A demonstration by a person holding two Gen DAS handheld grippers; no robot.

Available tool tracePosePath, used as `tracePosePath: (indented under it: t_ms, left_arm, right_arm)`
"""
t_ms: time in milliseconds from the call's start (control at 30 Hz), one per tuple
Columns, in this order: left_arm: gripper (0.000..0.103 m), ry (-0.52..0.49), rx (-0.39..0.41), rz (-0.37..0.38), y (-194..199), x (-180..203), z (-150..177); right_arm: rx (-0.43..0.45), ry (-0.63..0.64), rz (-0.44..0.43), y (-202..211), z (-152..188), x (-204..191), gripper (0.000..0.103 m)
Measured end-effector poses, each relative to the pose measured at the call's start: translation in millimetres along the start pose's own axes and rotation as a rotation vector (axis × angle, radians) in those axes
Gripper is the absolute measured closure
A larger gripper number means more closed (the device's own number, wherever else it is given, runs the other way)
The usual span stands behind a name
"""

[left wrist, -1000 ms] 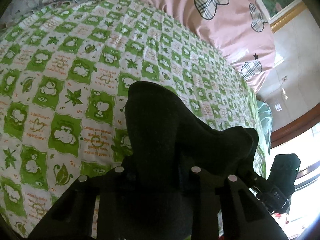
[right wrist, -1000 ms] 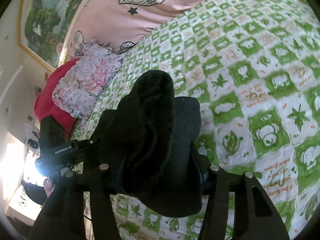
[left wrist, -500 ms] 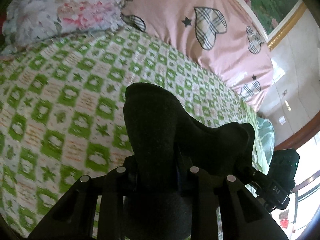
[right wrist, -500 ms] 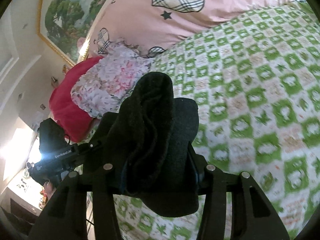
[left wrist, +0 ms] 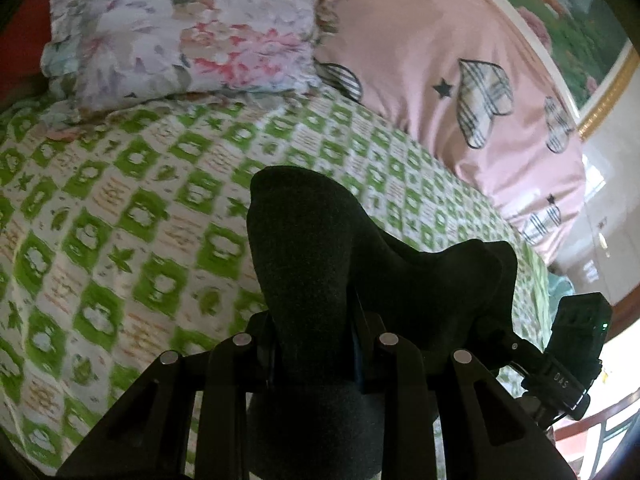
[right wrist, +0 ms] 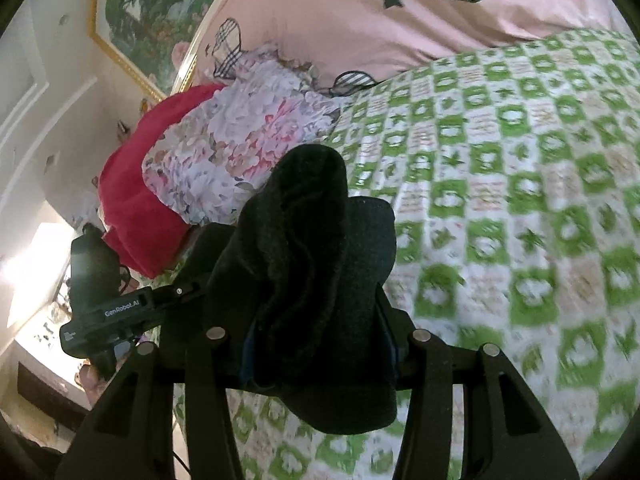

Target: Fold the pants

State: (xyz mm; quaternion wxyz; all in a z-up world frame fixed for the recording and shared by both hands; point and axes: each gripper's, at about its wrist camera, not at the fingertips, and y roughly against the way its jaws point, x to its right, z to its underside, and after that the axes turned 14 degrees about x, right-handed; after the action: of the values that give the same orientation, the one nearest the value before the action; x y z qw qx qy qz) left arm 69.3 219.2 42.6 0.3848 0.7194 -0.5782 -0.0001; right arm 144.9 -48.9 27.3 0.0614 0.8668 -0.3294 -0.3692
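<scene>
The black pants (left wrist: pixel 308 248) are bunched between the jaws of my left gripper (left wrist: pixel 314 344), which is shut on them; the cloth stretches right toward the other gripper's body (left wrist: pixel 568 364). In the right wrist view my right gripper (right wrist: pixel 316 344) is shut on another bunch of the same black pants (right wrist: pixel 304 248), with the left gripper's body (right wrist: pixel 104 316) at the left. Both hold the pants lifted above the green-and-white checked bed sheet (left wrist: pixel 120 216). The fingertips are hidden by cloth.
A floral pillow (left wrist: pixel 180 32) and a pink heart-patterned quilt (left wrist: pixel 440 60) lie at the head of the bed. A red pillow (right wrist: pixel 140 200) sits beside the floral pillow (right wrist: pixel 224 148). A framed picture (right wrist: pixel 148 12) hangs on the wall. The sheet (right wrist: pixel 520 200) stretches right.
Both grippers have risen and tilted toward the head of the bed with the pants; the pillows and quilt now fill more of each view. The grips are unchanged.
</scene>
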Motion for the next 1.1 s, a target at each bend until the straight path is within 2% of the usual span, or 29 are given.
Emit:
tracePosePath:
  t_ms: [133, 333, 567, 800, 867, 1100]
  left_arm:
    - [0.077, 0.014, 0.001, -0.029, -7, -14, -4]
    - [0.075, 0.014, -0.027, -0.072, -21, -23, 7]
    - [0.061, -0.011, -0.039, -0.104, -25, -23, 16]
    - [0.033, -0.048, -0.027, -0.146, -23, -20, 21]
    - [0.031, -0.052, -0.027, -0.150, -22, -21, 22]
    - [0.025, -0.050, -0.023, -0.171, -15, -23, 29]
  right_arm:
    - [-0.025, 0.019, -0.012, -22, -3, -2, 0.053]
    - [-0.072, 0.027, 0.018, -41, 4, 4, 0.051]
    - [-0.083, 0.010, 0.059, -42, 7, 20, 0.038]
    - [-0.081, -0.010, 0.107, -35, 7, 27, 0.022]
    - [-0.076, -0.006, 0.112, -32, 7, 26, 0.018]
    - [-0.062, -0.006, 0.118, -23, 10, 24, 0.016]
